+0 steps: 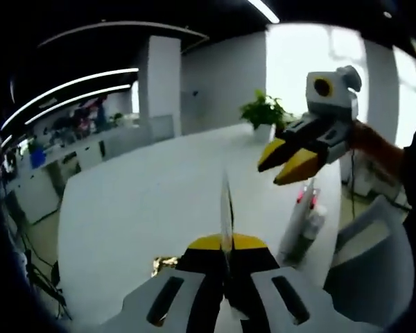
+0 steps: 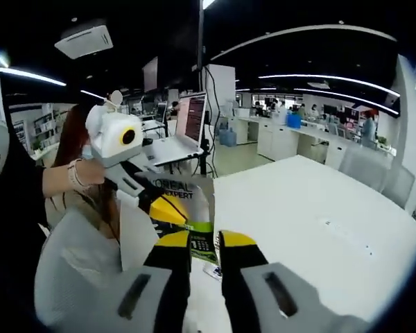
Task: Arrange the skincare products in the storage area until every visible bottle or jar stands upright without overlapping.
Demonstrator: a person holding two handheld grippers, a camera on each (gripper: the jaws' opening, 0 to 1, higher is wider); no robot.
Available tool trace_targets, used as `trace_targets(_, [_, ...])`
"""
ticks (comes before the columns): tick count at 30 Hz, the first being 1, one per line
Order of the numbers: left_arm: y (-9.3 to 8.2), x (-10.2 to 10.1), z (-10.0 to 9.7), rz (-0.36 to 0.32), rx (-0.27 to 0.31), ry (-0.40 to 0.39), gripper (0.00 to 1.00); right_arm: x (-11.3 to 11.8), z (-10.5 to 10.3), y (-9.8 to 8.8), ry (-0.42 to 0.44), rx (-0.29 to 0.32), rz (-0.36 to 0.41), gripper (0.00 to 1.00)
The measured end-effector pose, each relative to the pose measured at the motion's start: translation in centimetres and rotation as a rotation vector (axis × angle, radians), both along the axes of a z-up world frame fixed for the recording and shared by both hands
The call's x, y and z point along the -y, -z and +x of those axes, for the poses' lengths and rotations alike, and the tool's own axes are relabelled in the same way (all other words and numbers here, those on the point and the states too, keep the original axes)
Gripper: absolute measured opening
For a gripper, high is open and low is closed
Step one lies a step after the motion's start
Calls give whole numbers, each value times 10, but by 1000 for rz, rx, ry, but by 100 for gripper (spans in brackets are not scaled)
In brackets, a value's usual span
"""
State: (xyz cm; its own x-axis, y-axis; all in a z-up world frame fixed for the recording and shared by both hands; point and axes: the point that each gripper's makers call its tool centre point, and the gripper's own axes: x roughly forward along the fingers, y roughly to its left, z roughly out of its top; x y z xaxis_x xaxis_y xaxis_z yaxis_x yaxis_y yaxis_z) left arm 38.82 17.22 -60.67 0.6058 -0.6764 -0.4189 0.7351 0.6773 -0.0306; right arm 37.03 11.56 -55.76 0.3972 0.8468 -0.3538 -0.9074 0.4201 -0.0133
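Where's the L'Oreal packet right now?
In the right gripper view, the L'Oreal packet is clamped edge-on in the left tool, held above the white table just left of the right tool.

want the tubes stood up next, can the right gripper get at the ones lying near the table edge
Probably yes: the right gripper hangs open and empty near the tubes, and nothing seems to lie between them.
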Motion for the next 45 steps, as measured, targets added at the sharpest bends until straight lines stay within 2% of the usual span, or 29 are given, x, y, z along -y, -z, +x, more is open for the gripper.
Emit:
trace_targets(4, [0, -2, -10, -4, -7, 1, 0, -4, -21, -4, -9, -2, 12, 18])
trace_targets(7, [0, -4, -15, -5, -11, 4, 0, -6, -34, 2, -19, -9, 0, 20])
trace_targets(8, [1, -4, -18, -7, -22, 6, 0, -3, -42, 13, -21, -16, -48, 20])
trace_targets(10, [3, -5, -22, -4, -33, 10, 0, -1, -50, 24, -9, -23, -68, 20])
trace_targets(12, [5, -4, -31, -6, -50, 23, 0, 0, -62, 32, -15, -67, -64, 20])
trace_targets(14, [8, -4, -39, 1, -73, 35, 0, 1, -70, 36, 13, -96, -32, 20])
trace_targets(17, [16, -5, -50, 31, -97, 39, 0, 2, -82, 45, 12, -122, -26, 20])
trace_targets(18, [17, -4, -53, 41, -93, 52, 0, 3, -90, 53, 18, -144, -35, 20])
trace_targets(23, [20, -1, -65, 49, -118, 72, 0, 3, -107, 67, 55, -209, -7, 20])
trace_targets(24, [22, 1, -70, 51, -141, 84, 0, 2, -113, 72, 54, -227, -6, 20])
trace_targets(26, [26, 5, -77, 63, -162, 107, 0, 4, -117, 84, 79, -234, -40, 20])
trace_targets(27, [27, 7, -79, 69, -155, 122, 0, 4, -118, 87, 87, -235, -40, 20])
trace_targets(29, [31, 11, -85, 73, -178, 141, 0, 4, -123, 95, 112, -271, -20, 21])
trace_targets(31, [34, 16, -91, 78, -184, 169, 0, 6, -124, 105, 127, -267, -32, 22])
trace_targets(33, [34, 17, -94, 89, -182, 186, 0, 11, -126, 118, 144, -284, -70, 24])
trace_targets(35, [33, 19, -98, 100, -166, 213, 0, 19, -128, 135, 156, -282, -140, 24])
trace_targets(37, [33, 22, -104, 100, -184, 243, 0, 19, -126, 141, 162, -273, -129, 26])
trace_targets(41, [26, 32, -117, 44, -198, 317, 0, 17, -125, 143, 173, -324, -46, 27])
trace_targets(45, [23, 36, -118, 28, -188, 342, 0, 15, -123, 148, 159, -336, -53, 30])
